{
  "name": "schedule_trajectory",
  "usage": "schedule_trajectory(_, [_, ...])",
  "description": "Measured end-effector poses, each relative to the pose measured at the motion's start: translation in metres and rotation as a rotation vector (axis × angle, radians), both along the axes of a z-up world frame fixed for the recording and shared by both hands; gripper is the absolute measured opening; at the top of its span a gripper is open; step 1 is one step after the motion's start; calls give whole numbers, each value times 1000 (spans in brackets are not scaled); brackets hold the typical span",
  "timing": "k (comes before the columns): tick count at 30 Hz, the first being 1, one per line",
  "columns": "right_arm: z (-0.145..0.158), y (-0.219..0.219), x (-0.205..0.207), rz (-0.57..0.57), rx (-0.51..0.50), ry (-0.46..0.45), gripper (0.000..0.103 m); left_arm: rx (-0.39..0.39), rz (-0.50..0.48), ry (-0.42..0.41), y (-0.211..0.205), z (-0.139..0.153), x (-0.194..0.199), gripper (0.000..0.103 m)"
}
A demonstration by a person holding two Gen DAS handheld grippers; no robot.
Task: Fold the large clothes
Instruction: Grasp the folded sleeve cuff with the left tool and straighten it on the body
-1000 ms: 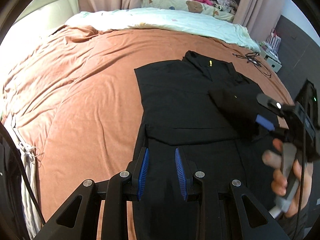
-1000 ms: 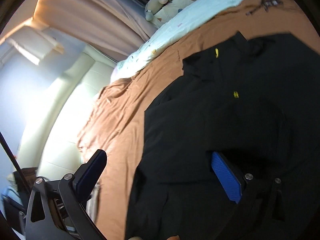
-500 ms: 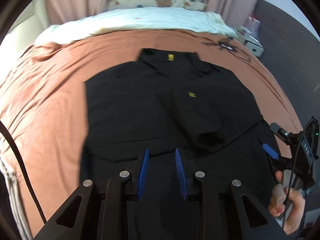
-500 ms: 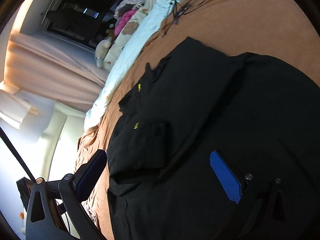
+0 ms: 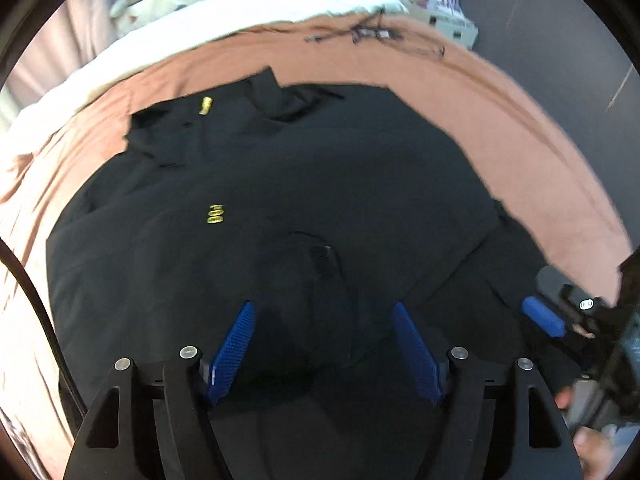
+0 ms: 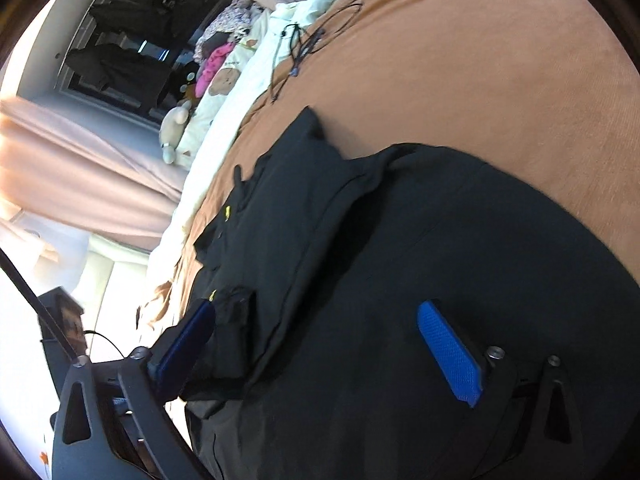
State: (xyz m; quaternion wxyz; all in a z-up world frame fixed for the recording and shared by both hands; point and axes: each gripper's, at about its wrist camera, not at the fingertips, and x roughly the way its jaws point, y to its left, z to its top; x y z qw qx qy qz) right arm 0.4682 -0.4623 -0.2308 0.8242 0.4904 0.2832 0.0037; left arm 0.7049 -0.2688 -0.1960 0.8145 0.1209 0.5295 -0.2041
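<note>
Left tongs (image 5: 324,344), jaws opening with nothing pinched between the blue pads, point steeply down over the lower half of a black shirt (image 5: 280,184). Right tongs (image 6: 320,344), wide apart and just beginning to close, hang low over the same cloth without gripping it; in the left view they show at the shirt's right edge (image 5: 544,316). The shirt lies flat on the bed (image 5: 500,112), collar (image 5: 276,96) toward the pale quilt (image 5: 240,12), hem toward the tongs, its long axis running away from them. One sleeve (image 6: 232,320) is folded across the front. Bare brown cover surrounds the shirt; a tangle of cables (image 5: 372,34) lies beyond the collar.
</note>
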Motion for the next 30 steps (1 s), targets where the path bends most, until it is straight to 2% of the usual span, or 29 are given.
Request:
schedule_trajectory(4, [-13,11,-13,-14,14,-1,77,41,18,46,-10,-33,14,74])
schedule_trajectory(9, [-12,15,-14,-14,14,-2,74,104,19,50,-5,-55,19,71])
schedule_trajectory(11, [-11,20,-12,-14,11,-1,74,124,39,47,2,-57,21,49])
schedule_trajectory(12, [-11,21,-12,-14,14,-1,74,127,44,50,3,-58,24,46])
schedule_trajectory(13, [-12,21,-10,-14,16,0,74,118,43,57,6,-57,25,35])
schedule_trajectory(16, [-12,21,-17,-16,17,1,74,92,27,45,12,-43,25,28])
schedule_trajectory(20, [-12,25,-19,-20,11,2,74,47,32,-14,33,-5,24,27])
schedule_trajectory(25, [-8,36,-12,10,-8,-4,74,-17,84,-55,83,37,23,27])
schedule_trajectory(30, [-7,43,-11,15,-21,-2,74,-40,180,-43,146,53,12,33])
